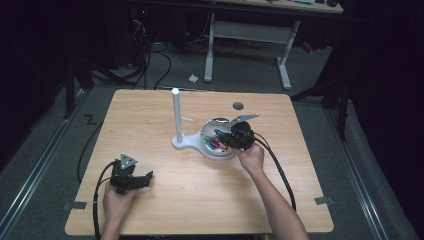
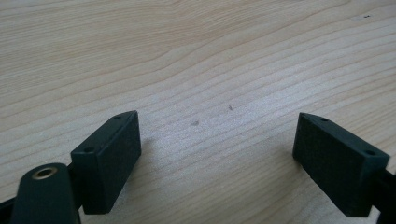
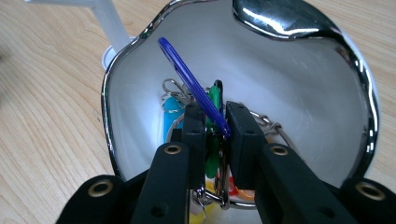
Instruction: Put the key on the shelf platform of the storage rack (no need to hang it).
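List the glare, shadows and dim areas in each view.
High view: the wooden table is lit, the room around it nearly black. Left gripper view: soft shadows beside the open left tool. Right gripper view: bright glare on the bowl's chrome rim; the right tool grips a blue tag.
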The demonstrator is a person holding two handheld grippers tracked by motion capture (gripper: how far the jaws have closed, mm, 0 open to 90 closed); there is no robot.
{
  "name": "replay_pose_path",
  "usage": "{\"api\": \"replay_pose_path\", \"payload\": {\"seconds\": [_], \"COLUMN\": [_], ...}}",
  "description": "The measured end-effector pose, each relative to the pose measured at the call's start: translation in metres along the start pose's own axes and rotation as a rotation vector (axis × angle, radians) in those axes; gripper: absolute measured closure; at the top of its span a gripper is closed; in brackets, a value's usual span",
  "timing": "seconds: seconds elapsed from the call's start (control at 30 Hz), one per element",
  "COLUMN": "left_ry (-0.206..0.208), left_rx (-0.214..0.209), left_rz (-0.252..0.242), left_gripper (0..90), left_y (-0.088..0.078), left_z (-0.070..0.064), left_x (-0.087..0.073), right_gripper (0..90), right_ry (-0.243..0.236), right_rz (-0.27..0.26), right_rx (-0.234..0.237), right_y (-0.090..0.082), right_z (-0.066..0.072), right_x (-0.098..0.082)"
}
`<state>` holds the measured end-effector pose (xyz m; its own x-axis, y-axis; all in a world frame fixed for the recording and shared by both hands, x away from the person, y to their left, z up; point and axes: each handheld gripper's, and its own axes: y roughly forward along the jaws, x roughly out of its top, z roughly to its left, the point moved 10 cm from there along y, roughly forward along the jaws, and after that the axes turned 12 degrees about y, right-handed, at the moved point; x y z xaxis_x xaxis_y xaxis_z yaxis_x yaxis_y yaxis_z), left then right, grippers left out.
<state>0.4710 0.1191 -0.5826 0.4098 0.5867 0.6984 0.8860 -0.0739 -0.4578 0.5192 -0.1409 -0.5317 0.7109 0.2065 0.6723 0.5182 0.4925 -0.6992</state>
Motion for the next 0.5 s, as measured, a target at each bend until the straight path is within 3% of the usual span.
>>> {"api": "replay_pose_path", "payload": {"seconds": [0.5], "left_ry": [0.002], "left_rx": [-0.003], "left_rz": [0.001], "left_gripper": [15.7], "left_y": [0.0000], "left_z": [-0.0002], "left_x": [-0.0002], "right_gripper": [71.1], "right_ry": [0.002], "right_rz": [0.005], "right_rx": [-0.010], "right_y": [-0.0002], "right_z": [-0.0008], "right_x": [-0.0006]}}
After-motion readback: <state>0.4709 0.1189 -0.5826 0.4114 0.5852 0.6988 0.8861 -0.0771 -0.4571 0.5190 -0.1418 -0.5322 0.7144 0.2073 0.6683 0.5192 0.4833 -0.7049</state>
